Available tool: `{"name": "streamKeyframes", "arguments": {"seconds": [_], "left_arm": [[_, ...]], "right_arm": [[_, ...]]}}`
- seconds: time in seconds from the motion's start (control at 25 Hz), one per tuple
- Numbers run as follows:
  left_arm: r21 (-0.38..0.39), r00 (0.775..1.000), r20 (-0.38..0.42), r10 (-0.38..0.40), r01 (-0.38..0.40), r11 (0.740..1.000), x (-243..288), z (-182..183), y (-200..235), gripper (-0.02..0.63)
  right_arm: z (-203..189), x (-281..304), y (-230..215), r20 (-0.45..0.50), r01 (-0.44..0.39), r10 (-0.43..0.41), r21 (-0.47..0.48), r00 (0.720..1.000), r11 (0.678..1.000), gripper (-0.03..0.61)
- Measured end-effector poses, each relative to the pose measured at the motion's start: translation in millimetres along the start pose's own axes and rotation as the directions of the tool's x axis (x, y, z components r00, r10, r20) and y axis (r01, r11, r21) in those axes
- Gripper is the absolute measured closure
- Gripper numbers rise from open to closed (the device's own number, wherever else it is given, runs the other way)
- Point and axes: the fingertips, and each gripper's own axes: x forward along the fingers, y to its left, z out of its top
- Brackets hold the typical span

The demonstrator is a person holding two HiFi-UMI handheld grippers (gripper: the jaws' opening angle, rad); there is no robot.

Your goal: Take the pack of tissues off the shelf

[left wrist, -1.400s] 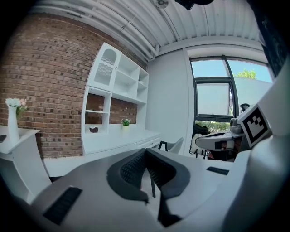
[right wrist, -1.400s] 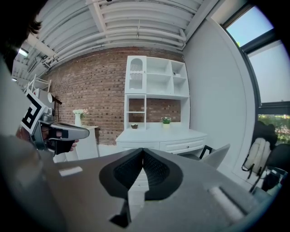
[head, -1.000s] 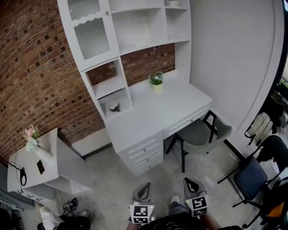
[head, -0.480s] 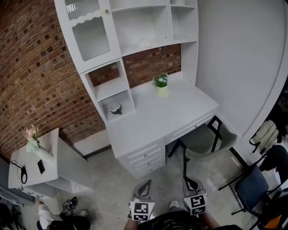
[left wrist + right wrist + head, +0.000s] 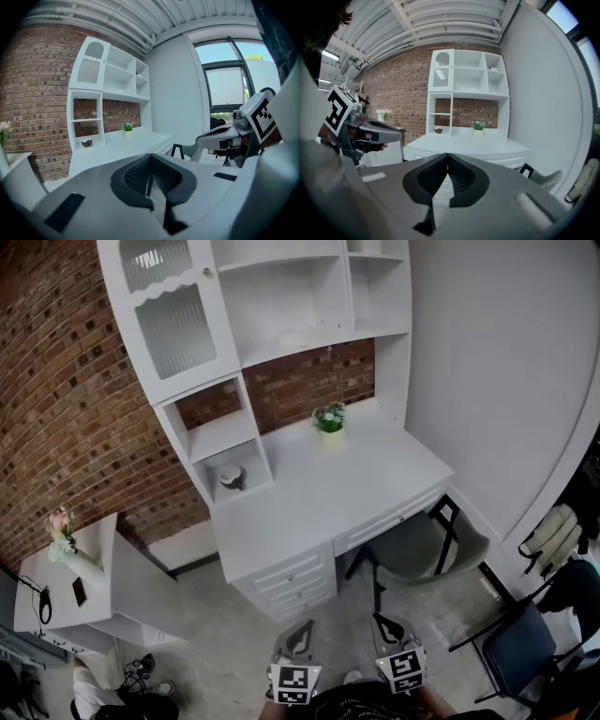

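A white desk (image 5: 319,493) with a hutch of open shelves (image 5: 291,296) stands against the brick wall. On the wide middle shelf lies a pale flat thing (image 5: 295,337); whether it is the pack of tissues is too small to tell. A small object (image 5: 492,69) sits in the top right cubby. My left gripper (image 5: 300,637) and right gripper (image 5: 388,626) hang low at the bottom edge, over the floor and well short of the desk. Both are shut with nothing between the jaws. The shut left gripper (image 5: 150,157) and right gripper (image 5: 448,157) both point toward the desk.
A potted plant (image 5: 328,418) stands on the desk top and a small bowl (image 5: 231,477) in the low left cubby. A grey chair (image 5: 417,545) is pushed under the desk at right. A white side table (image 5: 94,587) with flowers stands at left, dark chairs (image 5: 525,643) at right.
The desk and shelves have shifted in the head view as the person walks toward them. Both grippers ride along at the bottom edge, still shut and empty.
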Motion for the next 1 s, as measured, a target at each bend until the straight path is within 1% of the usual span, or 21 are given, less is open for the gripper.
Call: {"name": "streamKeyframes", "arguments": {"seconds": [0.24, 0.56, 1.0], "left_arm": [[0.000, 1.000, -0.007, 0.005, -0.005, 1.000, 25.0, 3.2, -15.9, 0.604], [0.002, 1.000, -0.017, 0.006, -0.006, 1.000, 44.1, 5.6, -24.4, 0.604], [0.018, 0.999, -0.033, 0.005, -0.004, 1.000, 56.9, 4.7, -21.4, 0.604]], "right_arm": [[-3.1, 8.3, -24.6, -0.005, -0.025, 0.025, -0.006, 1.000, 1.000, 0.574], [-6.9, 14.3, -42.1, 0.001, -0.035, 0.035, 0.012, 0.999, 0.999, 0.574], [-5.8, 26.8, -42.6, 0.007, -0.055, 0.055, 0.018, 0.998, 0.998, 0.574]]}}
